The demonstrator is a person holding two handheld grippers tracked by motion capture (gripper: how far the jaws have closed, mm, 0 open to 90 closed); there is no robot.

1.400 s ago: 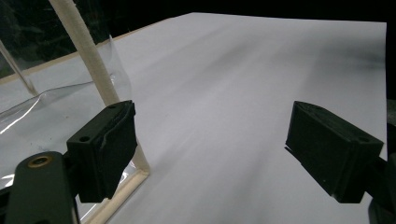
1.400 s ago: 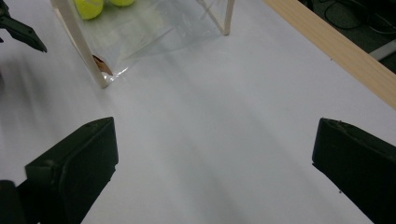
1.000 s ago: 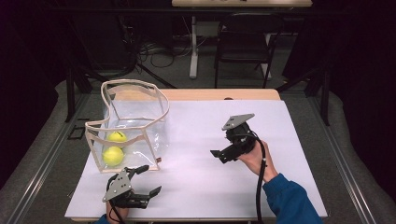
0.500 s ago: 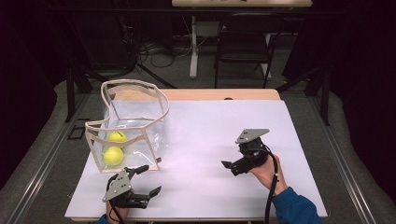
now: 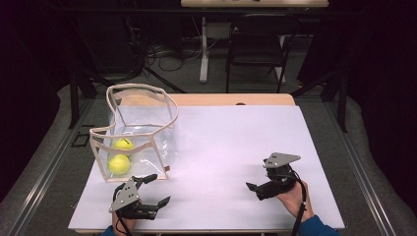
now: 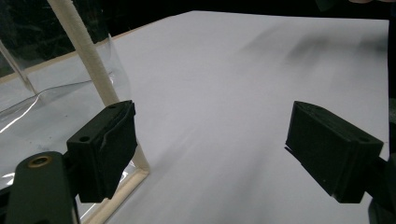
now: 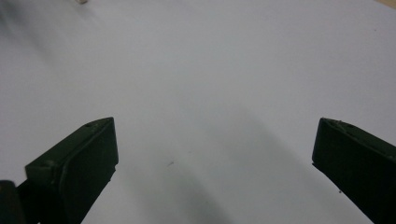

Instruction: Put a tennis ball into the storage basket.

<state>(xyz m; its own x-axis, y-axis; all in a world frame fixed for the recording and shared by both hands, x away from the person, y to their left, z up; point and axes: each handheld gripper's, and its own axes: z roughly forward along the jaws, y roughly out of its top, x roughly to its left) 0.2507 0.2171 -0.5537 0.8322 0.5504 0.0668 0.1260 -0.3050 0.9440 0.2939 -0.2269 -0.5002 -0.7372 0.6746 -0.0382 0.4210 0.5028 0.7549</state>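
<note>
High view shows a clear plastic bag (image 5: 142, 130) with cream trim standing open at the left of the white table (image 5: 236, 142), and two yellow tennis balls (image 5: 119, 163) lying inside it, near its front left corner. The left gripper (image 5: 152, 189) sits low at the table's near edge, just in front of the bag's near right corner, its jaws spread wide and holding nothing. The right gripper (image 5: 255, 189) rests well apart from the bag, over bare table at the near right, held in a hand (image 5: 294, 199); its jaws also stand apart and empty.

Left gripper view puts one black pad (image 6: 105, 147) just beside the bag's cream corner post (image 6: 93, 65), the other pad out over bare white surface. Right gripper view looks along the right gripper (image 7: 215, 158) at plain table, with nothing between the jaws.

Both balls being inside, the work looks close to finished or paused, with the bag itself the likely next thing to handle. To take it well, the left gripper should close on the stiff trimmed edge rather than the slack film, which would crumple and slip. Approach square to the post, close gently, and keep the bag upright so the balls do not roll out. The right gripper would best come across to steady the rim.
</note>
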